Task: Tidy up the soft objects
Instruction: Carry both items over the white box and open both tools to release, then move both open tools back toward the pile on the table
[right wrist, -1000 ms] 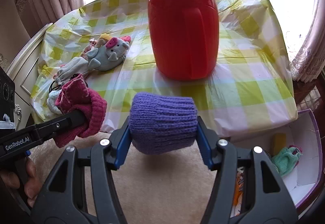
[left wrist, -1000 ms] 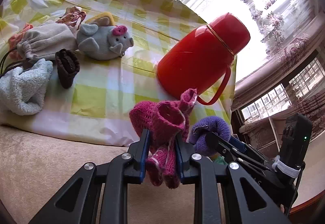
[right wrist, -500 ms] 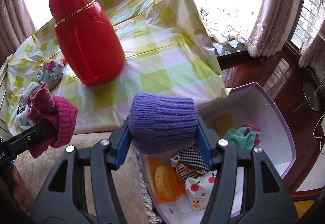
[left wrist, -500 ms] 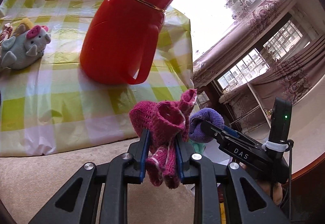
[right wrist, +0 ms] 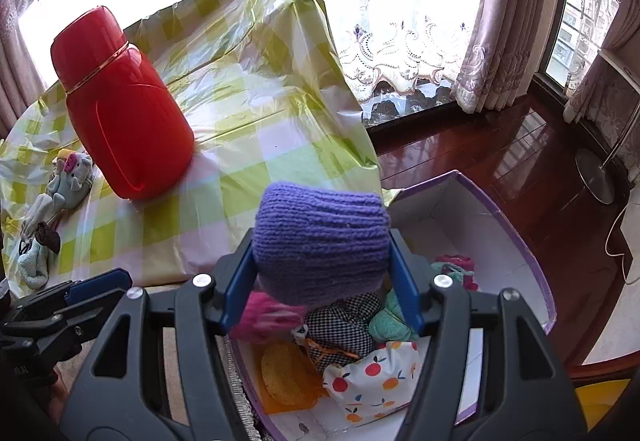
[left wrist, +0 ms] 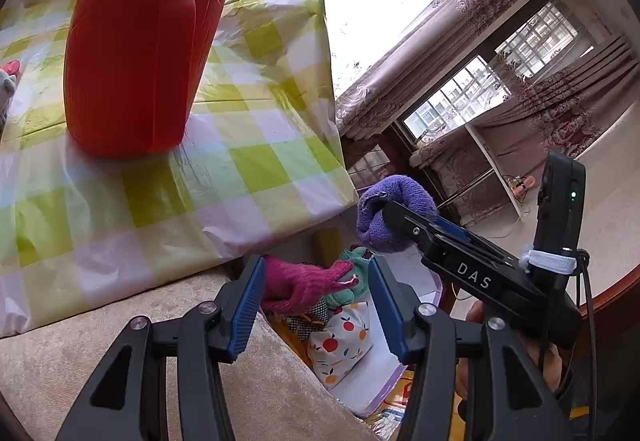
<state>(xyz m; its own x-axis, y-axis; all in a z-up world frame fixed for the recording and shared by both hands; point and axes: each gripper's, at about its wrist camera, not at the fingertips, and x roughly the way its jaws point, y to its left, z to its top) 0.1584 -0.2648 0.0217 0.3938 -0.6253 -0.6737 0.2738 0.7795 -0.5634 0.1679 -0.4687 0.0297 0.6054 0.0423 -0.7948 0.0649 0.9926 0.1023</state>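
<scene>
Purple knit roll (right wrist: pixel 322 241) sits clamped in the right gripper (right wrist: pixel 322 275) above the box (right wrist: pixel 520 241); left gripper (left wrist: pixel 316 299) gapes, magenta glove (left wrist: pixel 298 287) loose between its fingers.

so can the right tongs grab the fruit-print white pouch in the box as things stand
Probably not yet. The right tongs are shut on the purple knitted roll, so they have no free grip. The fruit-print white pouch lies uncovered just below them in the purple-rimmed box; release the roll first.

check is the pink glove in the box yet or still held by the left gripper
In the box. The pink glove lies on the pile inside the box, and the left gripper is open around nothing.
</scene>
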